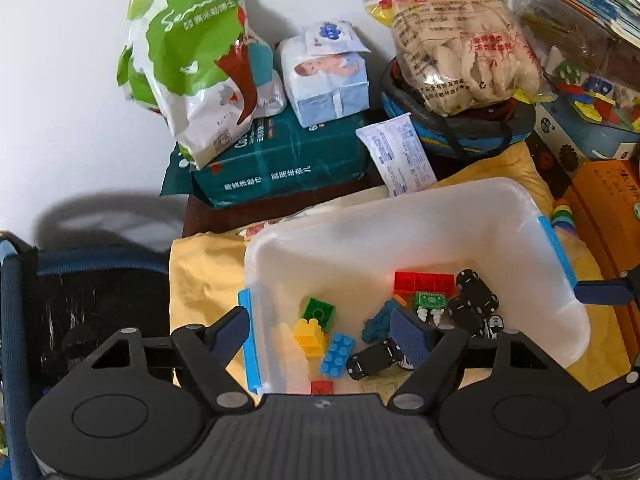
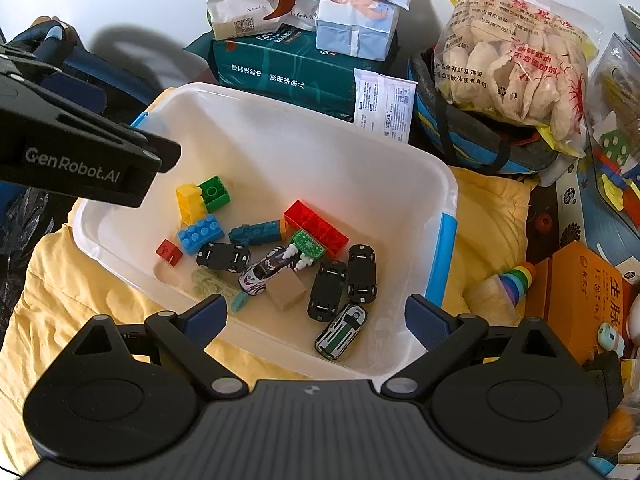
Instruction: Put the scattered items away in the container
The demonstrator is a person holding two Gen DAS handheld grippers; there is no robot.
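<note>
A translucent white bin with blue clips [image 1: 500,216] [image 2: 424,184] sits on a yellow cloth. Inside lie a red brick [image 2: 316,224], a blue brick [image 2: 200,234], yellow and green bricks [image 2: 200,196], several black toy cars [image 2: 344,280], a white-green car [image 2: 340,332] and a tan cube [image 2: 286,292]. My left gripper [image 1: 320,332] is open and empty, hovering over the bin's near left side. My right gripper [image 2: 316,316] is open and empty above the bin's near rim. The left gripper's body [image 2: 80,152] shows at the left in the right wrist view.
Behind the bin stand a teal package [image 1: 276,168], a tissue pack [image 1: 324,80], a green-white bag [image 1: 188,60] and a bag of crackers [image 1: 456,44]. A rainbow stacking toy [image 2: 516,280] and an orange box [image 2: 580,292] lie right of the bin. The yellow cloth [image 2: 80,280] surrounds it.
</note>
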